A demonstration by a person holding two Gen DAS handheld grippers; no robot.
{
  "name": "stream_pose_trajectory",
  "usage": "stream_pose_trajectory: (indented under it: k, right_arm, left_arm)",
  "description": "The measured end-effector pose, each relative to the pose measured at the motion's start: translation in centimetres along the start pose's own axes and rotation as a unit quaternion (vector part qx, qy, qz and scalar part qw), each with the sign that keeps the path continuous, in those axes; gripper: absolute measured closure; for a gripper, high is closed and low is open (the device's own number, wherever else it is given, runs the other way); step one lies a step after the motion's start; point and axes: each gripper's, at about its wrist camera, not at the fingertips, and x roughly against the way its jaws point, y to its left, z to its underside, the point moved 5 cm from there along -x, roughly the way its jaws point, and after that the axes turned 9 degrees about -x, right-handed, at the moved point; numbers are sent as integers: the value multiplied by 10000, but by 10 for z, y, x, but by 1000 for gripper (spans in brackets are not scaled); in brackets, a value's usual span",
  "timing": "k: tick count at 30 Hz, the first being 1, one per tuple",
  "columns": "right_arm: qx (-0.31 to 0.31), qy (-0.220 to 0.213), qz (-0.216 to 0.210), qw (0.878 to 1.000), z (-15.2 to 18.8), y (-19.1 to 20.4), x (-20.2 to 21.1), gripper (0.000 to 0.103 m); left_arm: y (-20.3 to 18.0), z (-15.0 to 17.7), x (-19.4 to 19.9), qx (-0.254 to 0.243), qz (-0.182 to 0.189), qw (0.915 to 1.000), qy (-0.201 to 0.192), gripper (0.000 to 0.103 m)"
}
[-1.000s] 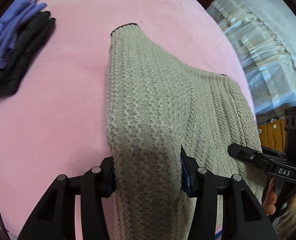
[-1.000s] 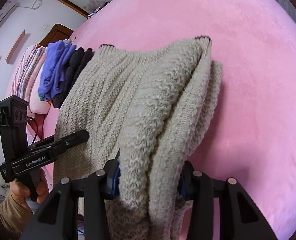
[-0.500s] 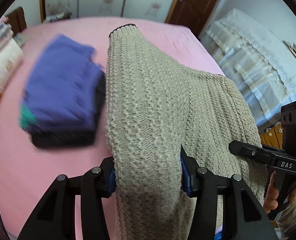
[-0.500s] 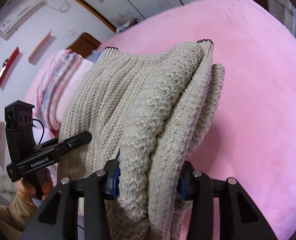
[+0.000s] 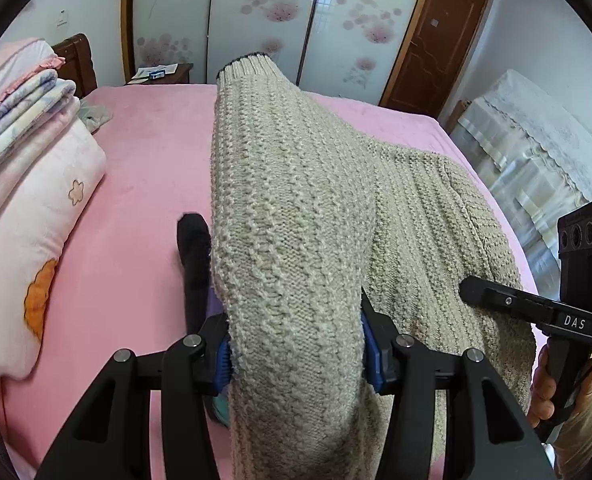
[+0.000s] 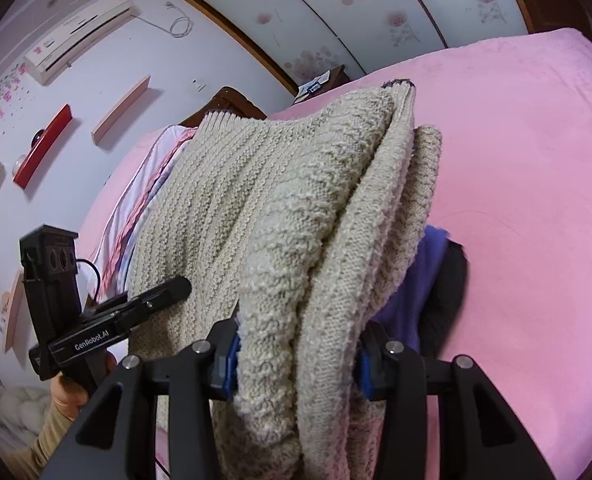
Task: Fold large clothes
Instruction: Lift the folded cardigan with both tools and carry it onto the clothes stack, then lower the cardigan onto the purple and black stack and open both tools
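Note:
A folded beige knit sweater (image 5: 296,216) hangs between both grippers, lifted above the pink bed (image 5: 144,184). My left gripper (image 5: 296,354) is shut on a thick bunch of its near edge. My right gripper (image 6: 296,364) is shut on the other end of the sweater (image 6: 296,220). The right gripper also shows at the right of the left wrist view (image 5: 536,308); the left gripper shows at the left of the right wrist view (image 6: 108,320). The sweater hides most of a stack of folded purple (image 6: 412,292) and black (image 5: 194,264) clothes beneath it.
A pile of folded pink and white quilts (image 5: 24,184) lies on the bed at the left. A wardrobe with flowered sliding doors (image 5: 256,12), a brown door (image 5: 436,36) and a covered piece of furniture (image 5: 536,140) stand beyond the bed.
Both grippers have carried the sweater up and over the stack of purple and black clothes, which now lies under it. Both views have tilted up toward the wardrobe and wall.

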Motion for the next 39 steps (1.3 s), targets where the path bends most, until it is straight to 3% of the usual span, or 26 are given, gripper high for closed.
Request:
stream_pose_trajectory:
  k: [7,10,13,21,23,26,28,34,39]
  right_arm:
    - [-295,153,154,9993,-1,-35,-62,59]
    - [-481,240,241,9983,5,-56,-81,59]
    - [-707,376,213,9966,9,-75,-92,59]
    - [-560,576,390,9960,19,-81,-115,57]
    - [-509,565,436,9961,16,-78,-123,56]
    - [-419,548,546,9961,13,-72,-130,52]
    - [-273,517,694,9959,11,-67,-131,43]
    - [490,318,1386,9886,13,-47,-119,31]
    - [1183,-1,1791,9767,14,-25,-104,28]
  left_arm:
    - [30,19,-80,161,100,9990,409,54]
    - [36,29,-96,157,144,9990,382,52]
    - [45,40,-106,403,402,9975,414,47]
    - [80,77,-144,1252,1033,9857,460,30]
    - [86,83,-150,1330,984,9853,415,20]
    - [87,87,-151,1271,844,9876,383,13]
    - [85,87,-148,1167,639,9903,390,9]
    - [74,76,-136,932,70,9948,403,9]
    - [70,72,-126,902,-236,9949,391,9]
